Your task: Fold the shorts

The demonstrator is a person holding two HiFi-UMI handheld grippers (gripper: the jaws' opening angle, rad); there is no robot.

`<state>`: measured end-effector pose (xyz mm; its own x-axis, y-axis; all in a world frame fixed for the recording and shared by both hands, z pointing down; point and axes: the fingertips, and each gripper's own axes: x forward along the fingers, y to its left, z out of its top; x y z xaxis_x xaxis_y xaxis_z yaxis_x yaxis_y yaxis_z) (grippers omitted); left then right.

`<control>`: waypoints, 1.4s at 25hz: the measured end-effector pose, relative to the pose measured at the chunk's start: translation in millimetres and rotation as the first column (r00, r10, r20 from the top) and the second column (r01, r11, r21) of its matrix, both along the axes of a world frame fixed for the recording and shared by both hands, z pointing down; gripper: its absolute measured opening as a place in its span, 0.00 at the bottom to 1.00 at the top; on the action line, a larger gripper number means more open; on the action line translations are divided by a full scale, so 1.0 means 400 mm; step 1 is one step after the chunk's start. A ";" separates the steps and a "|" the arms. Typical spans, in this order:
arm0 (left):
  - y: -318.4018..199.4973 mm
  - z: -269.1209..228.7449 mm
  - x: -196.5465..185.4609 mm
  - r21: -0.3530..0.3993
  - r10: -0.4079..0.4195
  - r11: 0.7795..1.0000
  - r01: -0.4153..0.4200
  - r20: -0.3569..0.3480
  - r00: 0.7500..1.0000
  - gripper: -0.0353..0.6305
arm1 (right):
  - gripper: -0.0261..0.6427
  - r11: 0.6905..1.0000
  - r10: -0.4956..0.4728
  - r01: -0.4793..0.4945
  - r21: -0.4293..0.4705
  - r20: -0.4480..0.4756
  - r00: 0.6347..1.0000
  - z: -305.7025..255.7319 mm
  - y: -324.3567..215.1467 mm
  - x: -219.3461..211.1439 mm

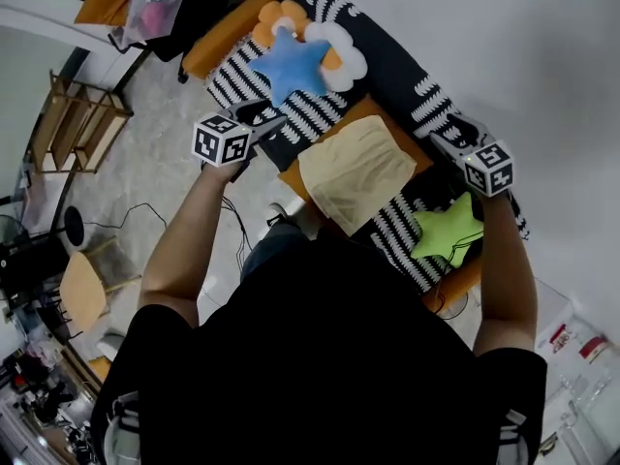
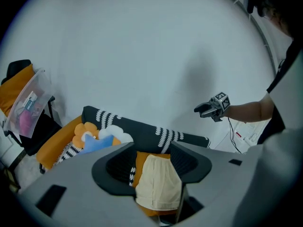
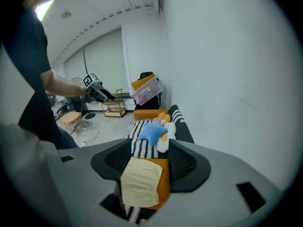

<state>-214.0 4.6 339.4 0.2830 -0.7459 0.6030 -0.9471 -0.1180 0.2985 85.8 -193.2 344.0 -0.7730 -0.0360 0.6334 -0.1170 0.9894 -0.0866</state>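
Left gripper at centre left, jaws spread, nothing pinched. Right gripper at centre right, also spread and empty. Between both, at frame centre, cream shorts, lying flat on orange cushion of striped sofa. Blue star pillow above, green star pillow at lower right.

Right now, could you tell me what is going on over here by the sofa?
A person stands over the sofa with a claw in each hand. The cream shorts lie on an orange cushion, untouched. The left claw and right claw hover in the air on either side of them, both open and empty.
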 end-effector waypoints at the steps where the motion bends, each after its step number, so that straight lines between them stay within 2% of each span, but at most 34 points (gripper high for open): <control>1: 0.011 0.019 -0.002 -0.013 -0.004 1.000 0.004 -0.002 1.000 0.44 | 0.42 0.999 -0.037 0.037 0.002 -0.025 0.999 0.022 0.003 -0.012; 7: 0.085 0.149 0.007 -0.119 -0.020 0.993 0.015 -0.042 0.999 0.44 | 0.45 0.978 -0.210 0.208 -0.030 -0.152 0.966 0.152 0.028 -0.073; 14: 0.079 0.239 -0.066 -0.182 -0.007 0.983 -0.003 -0.057 0.998 0.44 | 0.45 0.942 -0.335 0.328 -0.072 -0.290 0.897 0.255 0.009 -0.181; 19: 0.066 0.390 -0.079 -0.225 0.018 0.974 -0.037 -0.086 0.996 0.44 | 0.44 0.938 -0.347 0.314 -0.149 -0.334 0.876 0.387 -0.026 -0.213; 27: 0.066 0.640 -0.064 -0.285 0.041 0.955 -0.086 -0.159 0.986 0.44 | 0.42 0.944 -0.328 0.285 -0.165 -0.412 0.850 0.620 -0.045 -0.246; 32: 0.089 0.775 -0.042 -0.362 0.092 0.919 -0.158 -0.193 0.977 0.44 | 0.41 0.938 -0.346 0.289 -0.193 -0.443 0.827 0.730 -0.032 -0.271; 35: 0.073 0.846 -0.041 -0.382 0.123 0.903 -0.196 -0.208 0.970 0.44 | 0.41 0.928 -0.371 0.308 -0.208 -0.479 0.795 0.792 -0.045 -0.282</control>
